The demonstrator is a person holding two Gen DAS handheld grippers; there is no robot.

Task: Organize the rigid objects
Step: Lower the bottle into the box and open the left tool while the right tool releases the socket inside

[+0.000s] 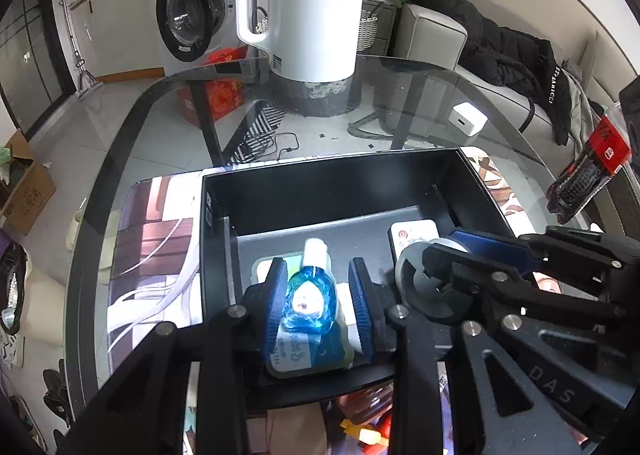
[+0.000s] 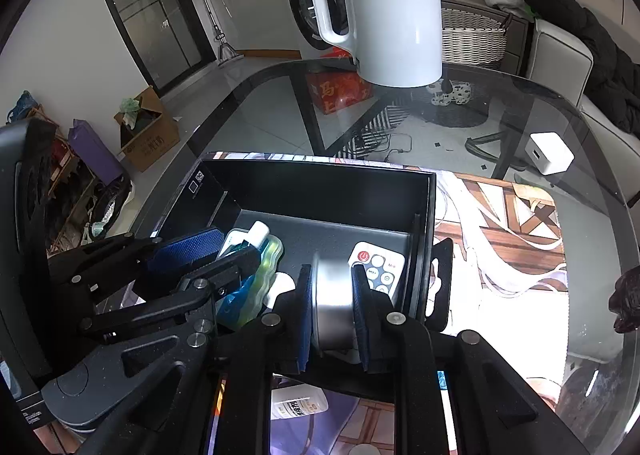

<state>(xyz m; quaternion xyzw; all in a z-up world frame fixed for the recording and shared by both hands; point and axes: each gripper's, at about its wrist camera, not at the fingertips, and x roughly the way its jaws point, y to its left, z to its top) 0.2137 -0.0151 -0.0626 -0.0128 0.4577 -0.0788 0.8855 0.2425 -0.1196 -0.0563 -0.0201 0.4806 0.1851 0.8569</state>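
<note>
In the left wrist view, the left gripper (image 1: 320, 303) reaches down into a black box (image 1: 320, 183) that sits on a printed mat (image 1: 152, 239) on a glass desk (image 1: 420, 95). Its jaws are closed on a blue bottle (image 1: 308, 299) with a white cap, one blue pad against each side. The bottle lies over a flat white packet (image 1: 292, 355) on the grey floor of the box. To the right, inside the same box, the right gripper (image 1: 448, 255) holds a round metal tin (image 1: 408, 267), and a white remote (image 1: 412, 235) lies just behind it near the right wall. A white kettle (image 1: 308, 7) stands at the far side of the desk, a small white charger (image 1: 467, 120) to its right. A packaged black brush (image 1: 584, 175) leans at the right edge.

In the right wrist view, the right gripper (image 2: 332, 307) has its jaws closed on the metal tin (image 2: 332, 295), which stands on edge between the pads inside the black box (image 2: 320, 183). The remote (image 2: 378, 267) lies just right of the tin, against the box wall. On the left, the left gripper (image 2: 236, 255) grips the blue bottle (image 2: 256, 255), its white cap pointing towards the back of the box. The kettle (image 2: 384, 7) and charger (image 2: 550, 153) stand on the desk (image 2: 520, 103) beyond.
</note>
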